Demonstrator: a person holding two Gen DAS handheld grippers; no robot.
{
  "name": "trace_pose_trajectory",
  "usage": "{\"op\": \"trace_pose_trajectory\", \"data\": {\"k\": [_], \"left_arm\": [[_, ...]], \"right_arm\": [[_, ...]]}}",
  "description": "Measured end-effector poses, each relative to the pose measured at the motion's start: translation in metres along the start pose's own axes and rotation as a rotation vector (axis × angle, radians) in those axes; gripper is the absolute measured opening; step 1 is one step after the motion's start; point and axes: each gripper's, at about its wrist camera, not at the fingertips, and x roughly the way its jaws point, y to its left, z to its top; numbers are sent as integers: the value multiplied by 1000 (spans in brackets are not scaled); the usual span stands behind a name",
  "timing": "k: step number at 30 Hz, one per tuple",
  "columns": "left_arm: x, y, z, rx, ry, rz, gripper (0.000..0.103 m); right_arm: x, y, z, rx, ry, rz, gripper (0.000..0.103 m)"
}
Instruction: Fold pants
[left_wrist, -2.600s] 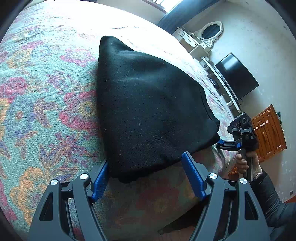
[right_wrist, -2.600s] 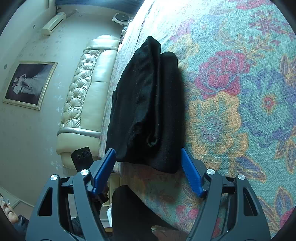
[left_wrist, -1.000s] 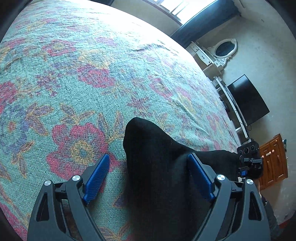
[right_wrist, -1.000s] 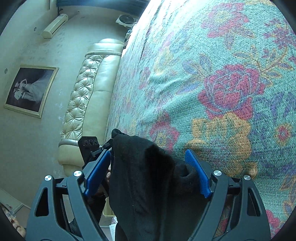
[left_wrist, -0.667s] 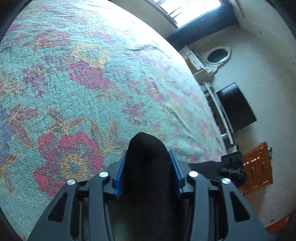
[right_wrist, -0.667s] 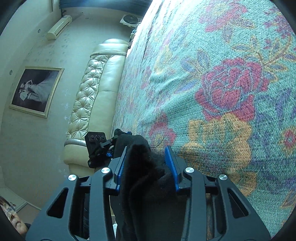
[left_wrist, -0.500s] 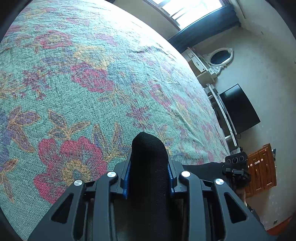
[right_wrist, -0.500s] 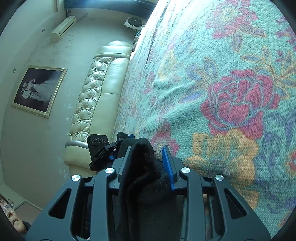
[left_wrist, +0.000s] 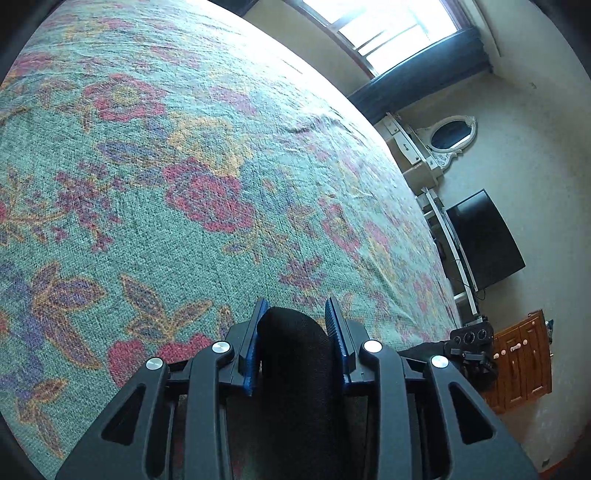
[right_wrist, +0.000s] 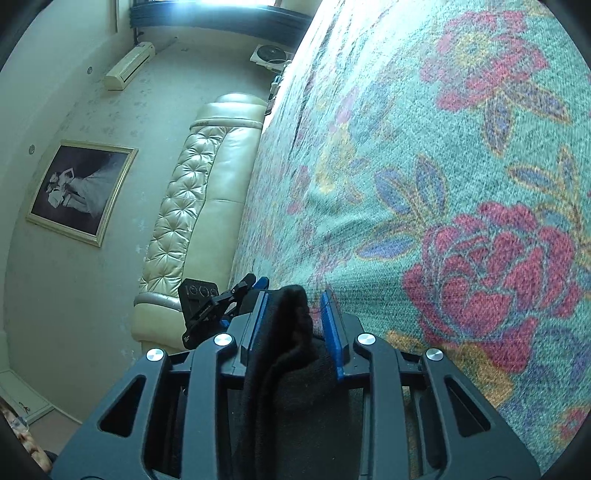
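Note:
The black pants (left_wrist: 295, 354) fill the gap between the blue pads of my left gripper (left_wrist: 295, 306), which is shut on a thick rounded fold of them. In the right wrist view another bunched edge of the pants (right_wrist: 288, 332) sits between the pads of my right gripper (right_wrist: 295, 295), whose jaws are closing on the cloth. Both grippers hover low over the floral bedspread (left_wrist: 184, 166). Each wrist view shows the other gripper at the far end of the pants: the right gripper (left_wrist: 469, 343) and the left gripper (right_wrist: 207, 306). The rest of the pants is hidden behind the jaws.
The bedspread (right_wrist: 443, 147) stretches ahead of both grippers. A padded cream headboard (right_wrist: 192, 206) and a framed picture (right_wrist: 81, 192) lie past one side of the bed. A black television (left_wrist: 484, 240), a wooden cabinet (left_wrist: 524, 362) and a white dresser mirror (left_wrist: 450, 133) stand past the other.
Both grippers went from wide open around the pants' edge to clamped on it. They have since pushed forward over the bedspread with the cloth in their pads.

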Motion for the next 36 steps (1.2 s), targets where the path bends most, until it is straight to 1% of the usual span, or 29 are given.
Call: {"op": "trace_pose_trajectory", "data": {"k": [1,3,4,6,8,9,10,11,12,13,14,15,17,19,20,21,22,24,26,27,29,31,32,34,36], "left_arm": [[1,-1,1,5,7,10,32],[0,-6,2,35,4,17,32],[-3,-7,3,39,-5,15,34],[-12,-2,6,8,-46,21,36],[-28,9,11,-49,-114,43,37],[-37,14,12,-74,-141,61,45],[-45,19,12,-94,-168,78,55],[-54,23,11,-106,-192,92,59],[-62,25,9,-109,-205,101,59],[-69,27,6,-109,-211,114,62],[-75,28,2,-112,-215,136,71],[-82,28,-3,-119,-222,151,75],[-94,30,-17,-143,-229,171,81],[-104,33,-33,-172,-225,235,86],[-106,35,-41,-191,-211,274,86],[-110,38,-51,-210,-200,298,86],[-115,39,-61,-214,-203,296,86],[-127,35,-81,-180,-224,306,86],[-131,29,-99,-133,-201,318,86],[-132,24,-107,-104,-191,312,86],[-135,16,-124,-52,-179,276,86],[-136,8,-141,-17,-144,241,86],[-134,2,-147,-3,-129,227,86],[-134,-7,-162,14,-106,223,86],[-136,-16,-174,14,-95,206,86]], "right_arm": [[-1,-3,1,13,-4,10,20],[-6,-9,3,35,-15,30,19],[-11,-10,4,29,-31,23,19],[-25,-12,5,36,-79,0,20],[-39,-15,6,51,-117,-30,22],[-44,-16,6,47,-123,-53,23],[-49,-15,4,42,-123,-75,25],[-54,-14,1,39,-123,-93,26],[-60,-13,-2,40,-130,-105,28],[-67,-12,-7,42,-139,-110,33],[-73,-12,-12,45,-150,-113,37],[-80,-12,-17,45,-158,-118,39],[-95,-15,-31,44,-181,-112,47],[-109,-17,-45,60,-202,-93,51],[-116,-19,-52,69,-214,-84,52],[-123,-20,-60,78,-224,-77,52],[-129,-21,-68,87,-231,-73,52],[-141,-23,-82,98,-243,-72,53],[-149,-24,-98,101,-251,-75,53],[-154,-24,-105,100,-250,-75,53],[-160,-24,-119,97,-257,-81,53],[-164,-22,-133,90,-253,-94,53],[-166,-21,-139,85,-252,-104,53],[-168,-17,-152,80,-253,-127,54],[-169,-12,-162,76,-259,-153,56]]}}
